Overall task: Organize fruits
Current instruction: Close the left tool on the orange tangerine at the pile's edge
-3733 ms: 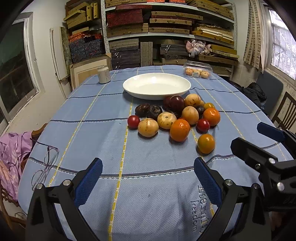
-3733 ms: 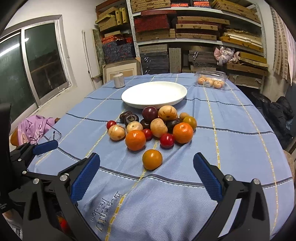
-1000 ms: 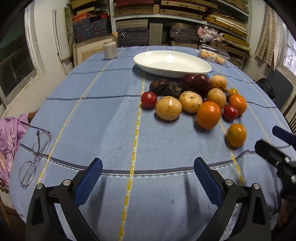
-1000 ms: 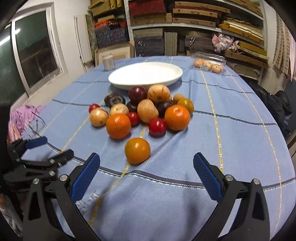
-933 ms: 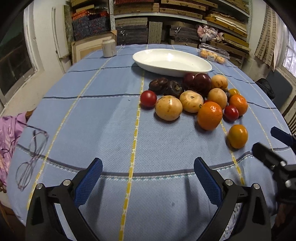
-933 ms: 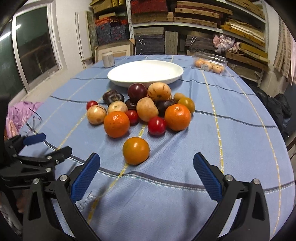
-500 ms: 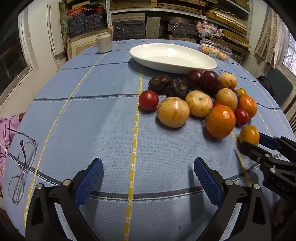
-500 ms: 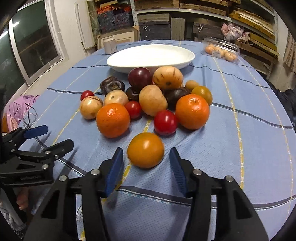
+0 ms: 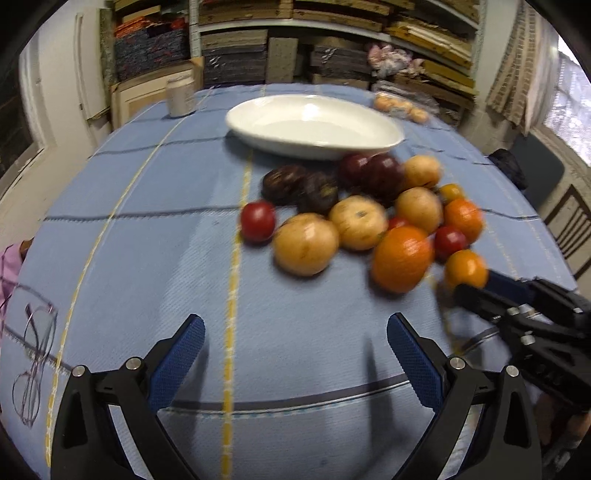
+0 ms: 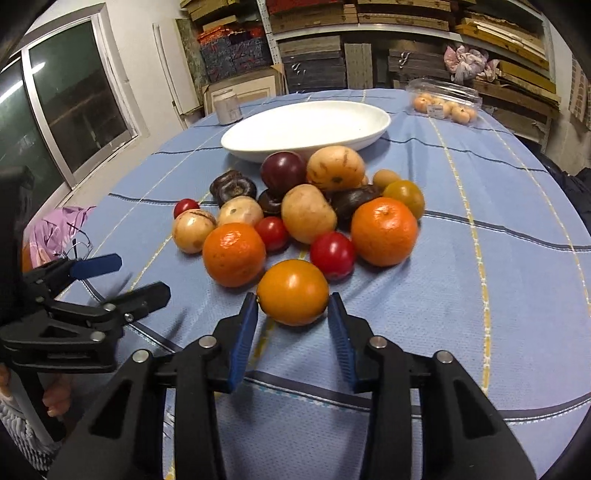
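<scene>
now the orange fruit sits between the right gripper pads.

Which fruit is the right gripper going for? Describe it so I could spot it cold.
Start at the white oval dish on the blue tablecloth, then the fruit pile in front of it. The target is the smooth yellow-orange fruit at the pile's near edge, between the right gripper pads.

Standing behind the table: shelves sagging with stacked boards. Darkening at left, a window; glowing at right, another window.
</scene>
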`<act>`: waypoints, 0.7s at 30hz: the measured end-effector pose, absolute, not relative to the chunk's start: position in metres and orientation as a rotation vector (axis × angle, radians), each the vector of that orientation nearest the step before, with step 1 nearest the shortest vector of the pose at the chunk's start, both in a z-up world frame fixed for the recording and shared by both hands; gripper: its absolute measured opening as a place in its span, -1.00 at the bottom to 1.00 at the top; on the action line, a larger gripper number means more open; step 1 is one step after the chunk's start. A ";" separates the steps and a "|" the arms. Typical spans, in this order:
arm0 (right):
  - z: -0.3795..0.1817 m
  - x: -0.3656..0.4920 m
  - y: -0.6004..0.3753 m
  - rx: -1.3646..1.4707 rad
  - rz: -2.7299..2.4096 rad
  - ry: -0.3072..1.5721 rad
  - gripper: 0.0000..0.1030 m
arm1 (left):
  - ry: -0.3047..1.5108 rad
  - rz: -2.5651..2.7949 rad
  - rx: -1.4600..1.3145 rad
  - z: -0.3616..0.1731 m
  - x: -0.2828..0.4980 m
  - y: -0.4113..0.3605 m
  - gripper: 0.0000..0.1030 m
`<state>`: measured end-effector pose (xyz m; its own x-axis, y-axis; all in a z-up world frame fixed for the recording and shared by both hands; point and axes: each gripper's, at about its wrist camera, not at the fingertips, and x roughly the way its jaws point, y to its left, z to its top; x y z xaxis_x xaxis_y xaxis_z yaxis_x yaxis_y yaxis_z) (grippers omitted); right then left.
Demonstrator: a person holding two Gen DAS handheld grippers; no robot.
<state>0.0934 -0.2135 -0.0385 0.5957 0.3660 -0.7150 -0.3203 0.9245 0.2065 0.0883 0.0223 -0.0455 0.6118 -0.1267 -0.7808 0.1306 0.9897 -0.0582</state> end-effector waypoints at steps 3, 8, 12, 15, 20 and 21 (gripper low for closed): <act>-0.041 0.097 -0.219 0.016 0.356 0.866 -0.25 | 0.880 -0.212 0.024 -0.038 0.091 0.005 0.93; -0.044 0.100 -0.228 0.039 0.351 0.874 -0.25 | 0.893 -0.297 0.029 -0.042 0.109 -0.018 0.89; -0.044 0.103 -0.238 0.083 0.371 0.881 -0.25 | 0.923 -0.383 -0.037 -0.048 0.125 -0.019 0.79; -0.043 0.102 -0.241 0.080 0.362 0.874 -0.25 | 0.954 -0.452 -0.039 -0.054 0.133 -0.026 0.42; -0.043 0.105 -0.256 0.101 0.332 0.873 -0.25 | 0.953 -0.444 0.011 -0.063 0.138 -0.037 0.38; -0.044 0.106 -0.257 0.111 0.336 0.878 -0.25 | 0.952 -0.438 0.007 -0.063 0.139 -0.037 0.38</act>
